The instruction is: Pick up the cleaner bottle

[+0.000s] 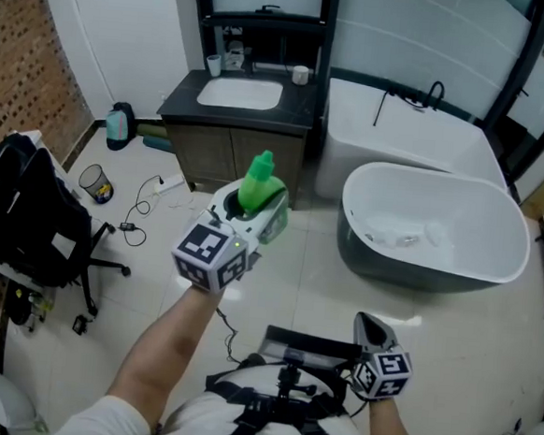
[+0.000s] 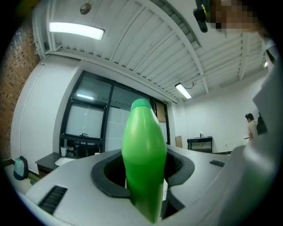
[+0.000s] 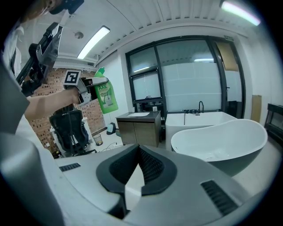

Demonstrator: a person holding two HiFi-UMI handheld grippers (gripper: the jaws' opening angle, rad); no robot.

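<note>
The cleaner bottle (image 2: 143,159) stood upright between the left gripper (image 1: 253,218) jaws, clamped (right gripper (image 1: 373,331) jaws together, empty).

I'm looking into a bathroom setup: a freestanding bathtub (image 1: 435,225), a built-in tub (image 1: 401,128) behind it, and a dark counter (image 1: 182,106) with a sink (image 1: 240,93), on a glossy tiled floor (image 1: 285,288).

Open floor (image 1: 305,280) lies between an office chair (image 1: 37,226) at left and a freestanding bathtub (image 1: 440,230) at right; a vanity cabinet (image 1: 230,152) blocks the way ahead.
</note>
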